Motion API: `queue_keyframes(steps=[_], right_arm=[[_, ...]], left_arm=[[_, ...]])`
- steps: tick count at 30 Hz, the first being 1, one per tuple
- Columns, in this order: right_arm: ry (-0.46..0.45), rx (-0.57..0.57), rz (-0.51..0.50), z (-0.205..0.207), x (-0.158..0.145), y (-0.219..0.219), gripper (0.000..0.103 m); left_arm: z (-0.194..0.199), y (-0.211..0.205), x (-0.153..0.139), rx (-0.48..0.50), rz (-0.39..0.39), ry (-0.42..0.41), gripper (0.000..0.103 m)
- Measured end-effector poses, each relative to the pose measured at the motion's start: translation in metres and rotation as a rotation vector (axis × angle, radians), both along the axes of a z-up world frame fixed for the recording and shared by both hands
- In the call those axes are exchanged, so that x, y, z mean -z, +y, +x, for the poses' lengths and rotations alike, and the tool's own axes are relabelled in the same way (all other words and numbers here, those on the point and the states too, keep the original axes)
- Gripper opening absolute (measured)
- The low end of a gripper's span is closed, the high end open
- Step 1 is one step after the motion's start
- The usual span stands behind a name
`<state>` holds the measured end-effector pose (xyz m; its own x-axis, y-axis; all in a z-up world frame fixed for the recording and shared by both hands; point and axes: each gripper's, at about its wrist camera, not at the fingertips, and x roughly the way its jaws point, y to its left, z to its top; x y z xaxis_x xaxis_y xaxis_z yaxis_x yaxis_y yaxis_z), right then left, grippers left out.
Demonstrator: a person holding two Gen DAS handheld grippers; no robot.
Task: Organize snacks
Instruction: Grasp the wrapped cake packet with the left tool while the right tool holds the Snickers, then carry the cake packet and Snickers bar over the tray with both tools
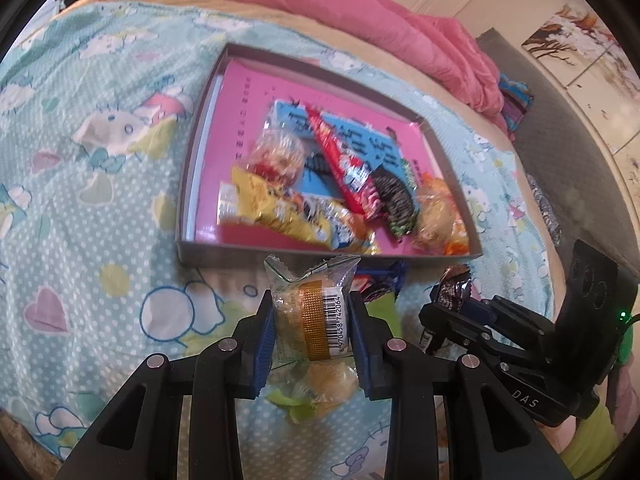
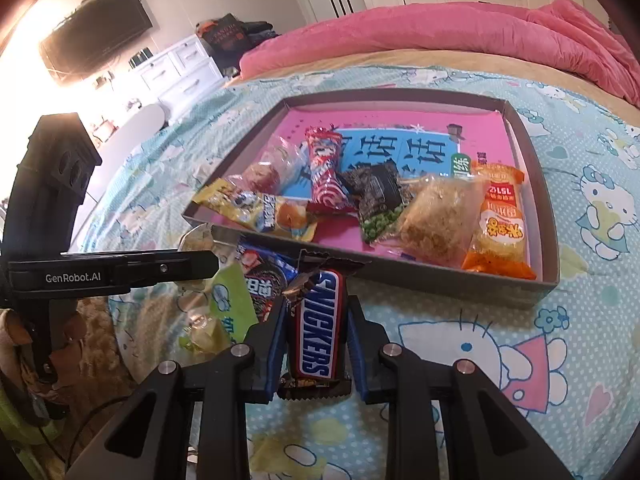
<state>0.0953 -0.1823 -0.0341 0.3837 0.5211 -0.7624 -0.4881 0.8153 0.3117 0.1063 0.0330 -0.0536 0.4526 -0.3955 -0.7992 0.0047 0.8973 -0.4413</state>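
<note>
Both grippers hold snacks short of the tray (image 2: 536, 284): left gripper (image 1: 313, 322) a cake packet (image 1: 310, 316), right gripper (image 2: 316, 340) a Snickers bar (image 2: 318, 324), apparently lengthwise toward it.

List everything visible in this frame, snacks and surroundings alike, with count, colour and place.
Tray: 1, grey with pink base, on the bedsheet.
Snacks in tray: about 7; yellow pack, clear bun pack, red pack, black-green pea pack, clear floss pack, orange pack; one more unclear.
Snickers: 1, brown, in right gripper.
Cake pack: 1, clear with gold band, in left gripper.
Loose snacks: several, blue pack and green pack, on sheet before the tray.
Bedsheet: 1, light blue cartoon print.
Blanket: 1, pink, behind tray.
Dresser: 1, white, far left.
Left gripper: shut on cake pack.
Right gripper: shut on Snickers.
</note>
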Motion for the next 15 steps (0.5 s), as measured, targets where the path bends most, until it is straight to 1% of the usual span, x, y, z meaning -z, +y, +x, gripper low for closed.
queue_keyframes(steps=[7, 15], right_arm=[[-0.031, -0.006, 0.041, 0.000, -0.009, -0.001, 0.028], [-0.060, -0.008, 0.059, -0.001, -0.016, -0.002, 0.028]], left_arm=[[-0.005, 0.006, -0.018, -0.015, 0.001, -0.088, 0.035], [-0.005, 0.011, -0.022, -0.024, 0.009, -0.103, 0.035]])
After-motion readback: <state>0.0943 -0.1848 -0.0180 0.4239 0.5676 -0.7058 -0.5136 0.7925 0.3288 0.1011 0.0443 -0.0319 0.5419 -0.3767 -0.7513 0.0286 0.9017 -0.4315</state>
